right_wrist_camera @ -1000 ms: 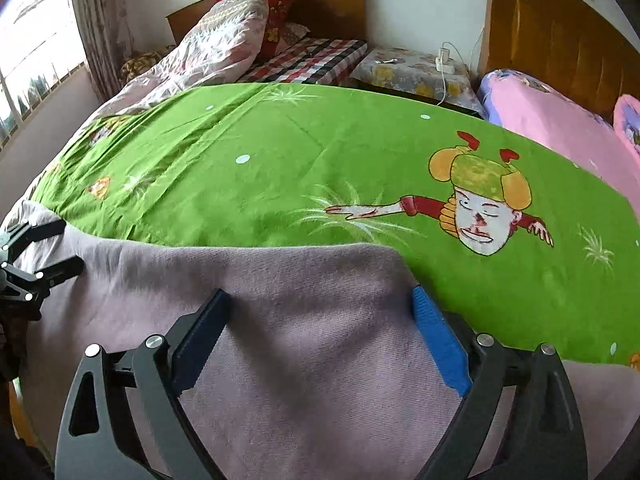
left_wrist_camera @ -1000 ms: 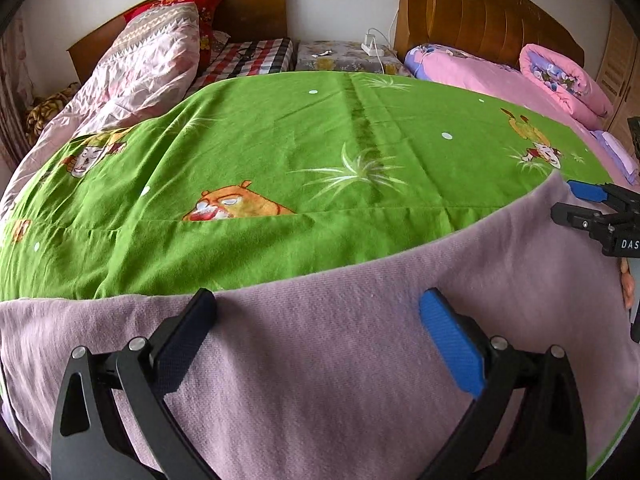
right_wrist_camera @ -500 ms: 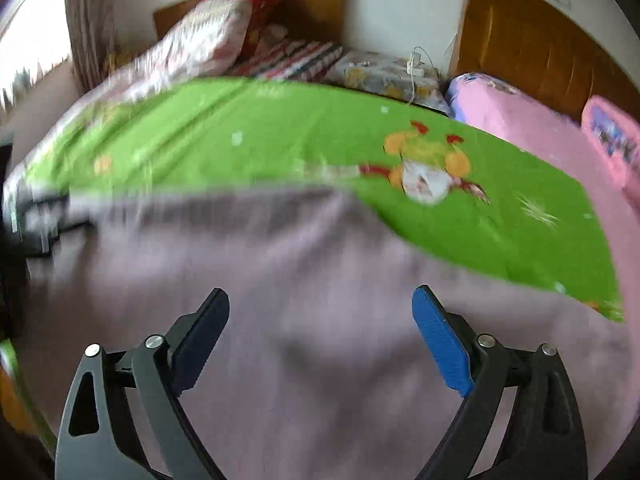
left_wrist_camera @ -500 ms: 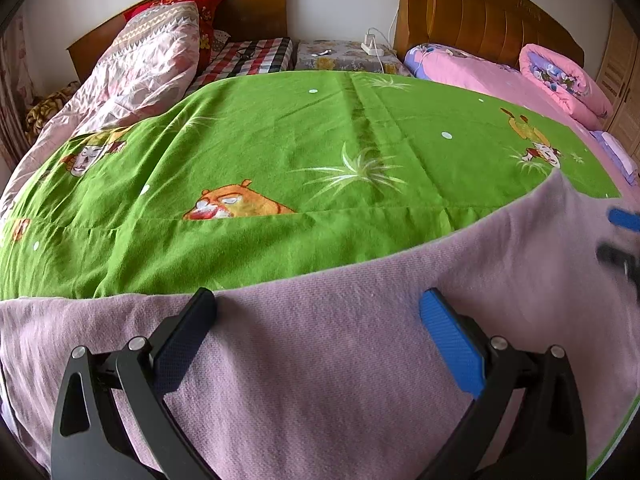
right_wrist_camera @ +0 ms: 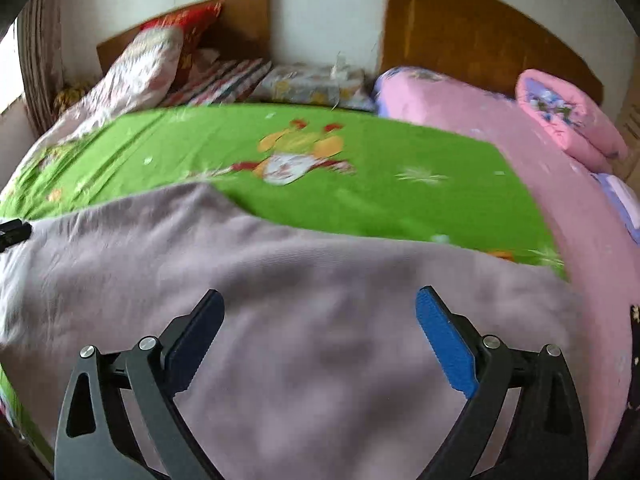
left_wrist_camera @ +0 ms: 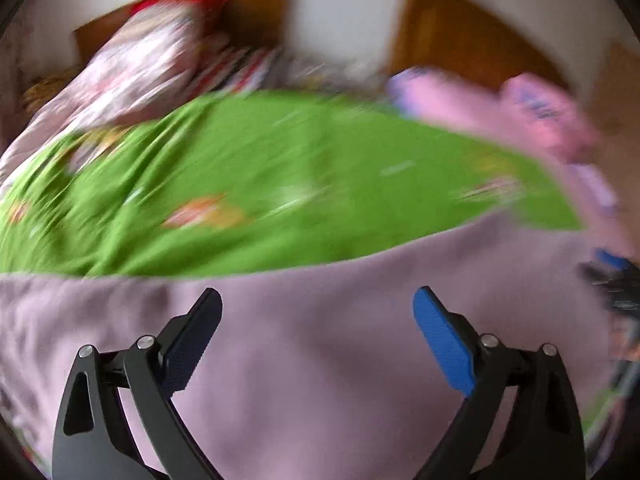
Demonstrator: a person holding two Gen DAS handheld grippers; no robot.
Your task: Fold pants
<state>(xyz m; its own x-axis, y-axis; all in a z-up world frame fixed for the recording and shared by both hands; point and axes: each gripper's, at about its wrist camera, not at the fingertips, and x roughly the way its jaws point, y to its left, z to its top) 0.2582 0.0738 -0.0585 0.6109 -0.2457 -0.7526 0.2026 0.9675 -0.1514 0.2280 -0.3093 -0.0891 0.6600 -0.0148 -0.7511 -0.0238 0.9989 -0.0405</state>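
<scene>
The mauve pants (left_wrist_camera: 320, 360) lie spread flat across the near part of a bed with a green cartoon sheet (left_wrist_camera: 260, 200); they also fill the lower half of the right wrist view (right_wrist_camera: 300, 300). My left gripper (left_wrist_camera: 318, 300) is open and empty, just above the pants. My right gripper (right_wrist_camera: 320, 300) is open and empty above the pants too; it also shows blurred at the right edge of the left wrist view (left_wrist_camera: 612, 276). The left gripper's tip shows at the left edge of the right wrist view (right_wrist_camera: 14, 232).
The green sheet (right_wrist_camera: 360, 184) covers the bed's middle. A pink quilt (right_wrist_camera: 500, 128) and rolled pink bedding (right_wrist_camera: 568, 116) lie to the right. Pillows (right_wrist_camera: 144, 68) and wooden headboards (right_wrist_camera: 480, 28) stand at the far end.
Both views have swung and blurred. The right gripper has moved rightward along the pants. The left gripper has just started moving. Both stay open.
</scene>
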